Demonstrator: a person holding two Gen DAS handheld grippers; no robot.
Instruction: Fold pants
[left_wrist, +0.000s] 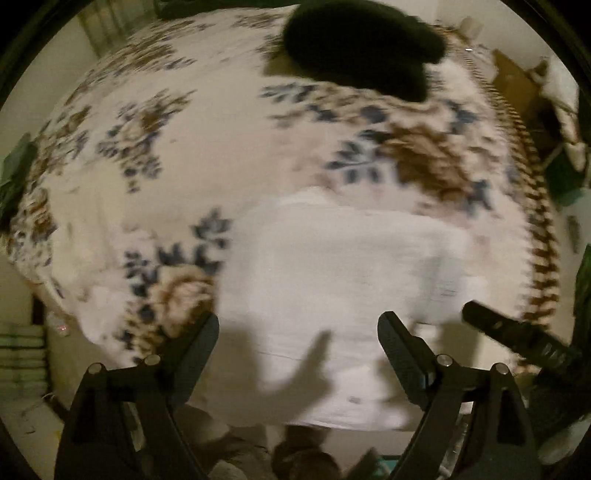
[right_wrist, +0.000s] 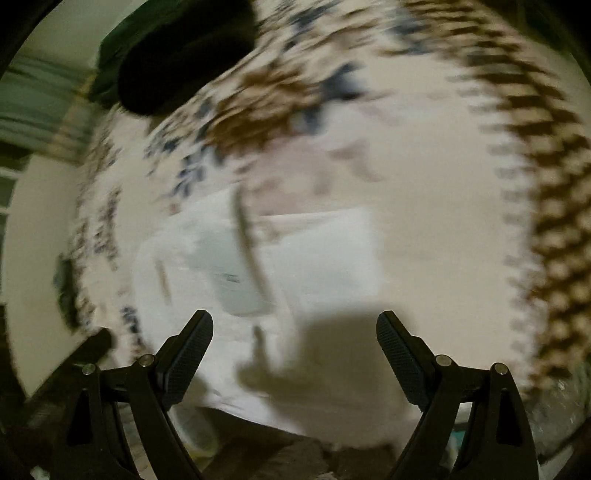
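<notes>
The pants (left_wrist: 332, 280) lie as a white, roughly rectangular bundle on a flowered blanket (left_wrist: 177, 155), right ahead of the left tongs (left_wrist: 298, 332) and spreading a little to their right. The cloth looks flat and layered, with a straight far edge and a faint fold line running across the part nearest the fingers. Both pictures are smeared, so finer creases or seams cannot be made out; a pale grey-blue patch on the pants, seen from the right wrist camera, may be a label or pocket.

The left tongs stand wide apart above the near edge of the pants, with nothing between their fingers, and their shadow falls on the white cloth. The right tongs (right_wrist: 294, 332) are also spread wide and hold nothing; the pants (right_wrist: 303, 258) sit ahead of them and somewhat to their left, again under a dark shadow near the fingertips. In the left wrist view the tip of the right tongs (left_wrist: 517, 332) shows just to the right, over the near right corner of the pants.

Far ahead of the left tongs, past the pants, a black lump of cloth (left_wrist: 362, 48) rests on the blanket. The blanket has blue and brown flowers and a brown zigzag border (right_wrist: 554, 240) off to the right of the right tongs.
</notes>
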